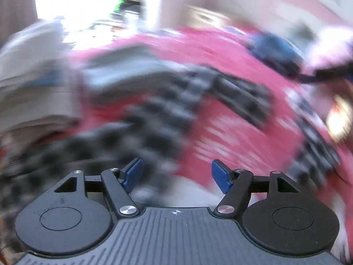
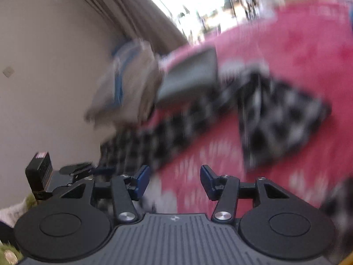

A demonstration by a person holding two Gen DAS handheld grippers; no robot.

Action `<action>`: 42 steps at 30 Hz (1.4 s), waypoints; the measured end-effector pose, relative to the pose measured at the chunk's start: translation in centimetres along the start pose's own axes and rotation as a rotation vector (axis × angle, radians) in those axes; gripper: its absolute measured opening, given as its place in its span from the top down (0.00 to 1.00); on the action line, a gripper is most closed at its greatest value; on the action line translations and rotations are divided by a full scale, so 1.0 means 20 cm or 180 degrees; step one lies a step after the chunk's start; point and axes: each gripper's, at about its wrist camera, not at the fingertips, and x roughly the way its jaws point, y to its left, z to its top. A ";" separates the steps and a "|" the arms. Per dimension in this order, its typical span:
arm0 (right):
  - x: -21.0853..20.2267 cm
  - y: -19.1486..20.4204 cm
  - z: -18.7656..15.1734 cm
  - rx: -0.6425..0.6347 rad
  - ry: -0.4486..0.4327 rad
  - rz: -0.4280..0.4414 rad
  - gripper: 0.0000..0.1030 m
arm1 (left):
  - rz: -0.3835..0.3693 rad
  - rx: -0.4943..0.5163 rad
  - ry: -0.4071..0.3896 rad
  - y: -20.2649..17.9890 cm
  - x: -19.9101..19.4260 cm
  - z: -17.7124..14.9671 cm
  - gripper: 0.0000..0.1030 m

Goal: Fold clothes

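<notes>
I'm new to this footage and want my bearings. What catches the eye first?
The bright pink bedspread fills both views. A black-and-white checkered garment sprawls across it, ahead of the open right gripper and the open left gripper. A stack of folded clothes sits at the far left. Everything is motion-blurred.

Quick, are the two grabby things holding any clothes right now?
Left gripper: open, holding nothing.
Right gripper: open, holding nothing.

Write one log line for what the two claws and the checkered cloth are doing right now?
left claw: open, empty | right claw: open, empty | checkered cloth: spread on pink bedcover, unheld | views: blurred
</notes>
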 end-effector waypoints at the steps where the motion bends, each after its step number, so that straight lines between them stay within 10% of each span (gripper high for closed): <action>1: 0.02 -0.01 -0.04 -0.0002 0.0095 -0.0036 0.48 | -0.0099 0.0152 0.0058 -0.08 0.04 -0.03 0.33; 7: 0.05 0.10 -0.31 -0.1286 0.0592 -0.0575 0.50 | -0.0332 0.1177 0.0168 -0.43 0.14 -0.24 0.33; 16: 0.17 0.26 -0.60 -0.2729 0.1277 -0.0520 0.55 | -0.0251 0.2447 -0.0032 -0.75 0.27 -0.40 0.37; 20: 0.19 0.23 -0.67 -0.3036 0.1517 -0.0699 0.59 | -0.0331 0.2313 -0.0054 -0.76 0.32 -0.36 0.50; 26: 0.19 0.13 -0.75 -0.3275 0.1769 -0.1148 0.98 | -0.0451 0.2065 -0.0079 -0.78 0.40 -0.30 0.76; 38: 0.08 0.13 -0.18 -0.2476 0.0626 -0.1063 1.00 | -0.0718 0.0606 0.0100 -0.52 0.49 -0.07 0.91; 42: 0.10 0.14 -0.21 -0.2609 0.0888 -0.0829 0.97 | -0.0696 0.0130 0.0184 -0.42 0.57 -0.04 0.91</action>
